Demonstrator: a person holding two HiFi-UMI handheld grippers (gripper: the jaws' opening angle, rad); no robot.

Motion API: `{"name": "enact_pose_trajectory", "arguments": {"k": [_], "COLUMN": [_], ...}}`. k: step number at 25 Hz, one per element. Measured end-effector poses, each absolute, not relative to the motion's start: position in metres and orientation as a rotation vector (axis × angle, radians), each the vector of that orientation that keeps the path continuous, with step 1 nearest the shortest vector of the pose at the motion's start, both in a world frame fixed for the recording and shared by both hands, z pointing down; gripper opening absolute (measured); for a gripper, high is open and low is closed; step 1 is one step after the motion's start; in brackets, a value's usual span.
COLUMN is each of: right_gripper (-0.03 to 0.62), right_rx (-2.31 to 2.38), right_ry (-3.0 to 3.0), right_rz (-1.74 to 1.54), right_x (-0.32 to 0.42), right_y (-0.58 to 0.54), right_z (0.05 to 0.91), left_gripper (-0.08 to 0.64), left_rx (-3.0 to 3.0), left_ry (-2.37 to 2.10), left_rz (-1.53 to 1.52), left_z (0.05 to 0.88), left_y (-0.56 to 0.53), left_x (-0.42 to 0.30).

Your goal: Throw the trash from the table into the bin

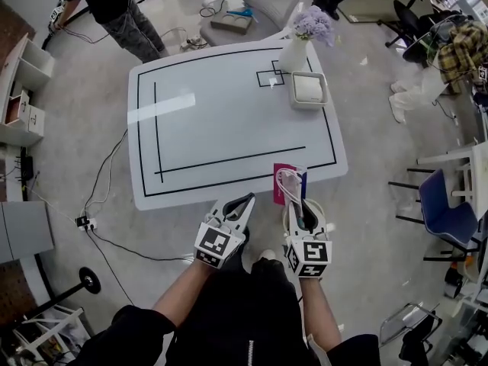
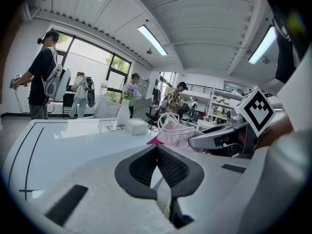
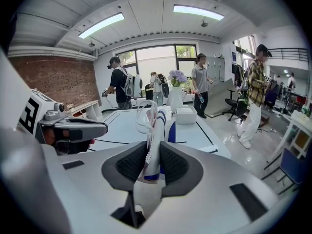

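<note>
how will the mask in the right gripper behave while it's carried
Probably floppy: the mask is thin, pinched flat in the right hand-held gripper. Likely very light for its size. Its ear loops stick out loose, so they may snag.

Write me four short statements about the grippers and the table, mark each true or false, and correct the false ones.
1. The right gripper is shut on a face mask. True.
2. The left gripper holds a paper cup. False: its jaws are together with nothing between them.
3. A vase of purple flowers stands on the table. True.
4. The white box lies at the table's near edge, by the grippers. False: it sits at the far side, right next to the vase.
</note>
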State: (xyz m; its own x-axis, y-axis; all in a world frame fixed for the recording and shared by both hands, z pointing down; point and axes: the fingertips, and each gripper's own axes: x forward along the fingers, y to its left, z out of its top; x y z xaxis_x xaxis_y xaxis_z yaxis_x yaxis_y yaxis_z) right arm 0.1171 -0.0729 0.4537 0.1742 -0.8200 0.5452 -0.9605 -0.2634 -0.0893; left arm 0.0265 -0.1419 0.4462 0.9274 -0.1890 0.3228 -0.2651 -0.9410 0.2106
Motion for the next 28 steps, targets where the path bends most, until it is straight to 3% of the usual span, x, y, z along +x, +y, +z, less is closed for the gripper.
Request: {"name": "enact_pose_trajectory", "arguments": {"k": [28], "right_gripper": [0.086], "right_rx": [2.267], "right_ry": [-1.688], "right_rz": [0.698], "right_x": [0.129], "right_y": [0.197], "right_z": [0.447], "left_gripper": [0.008], "left_rx": [2.896], "left_ry": [-0.283], "left_rz": [0.426], "left_z": [0.437], "left_y": [0.127], "left_x": [0.036]}}
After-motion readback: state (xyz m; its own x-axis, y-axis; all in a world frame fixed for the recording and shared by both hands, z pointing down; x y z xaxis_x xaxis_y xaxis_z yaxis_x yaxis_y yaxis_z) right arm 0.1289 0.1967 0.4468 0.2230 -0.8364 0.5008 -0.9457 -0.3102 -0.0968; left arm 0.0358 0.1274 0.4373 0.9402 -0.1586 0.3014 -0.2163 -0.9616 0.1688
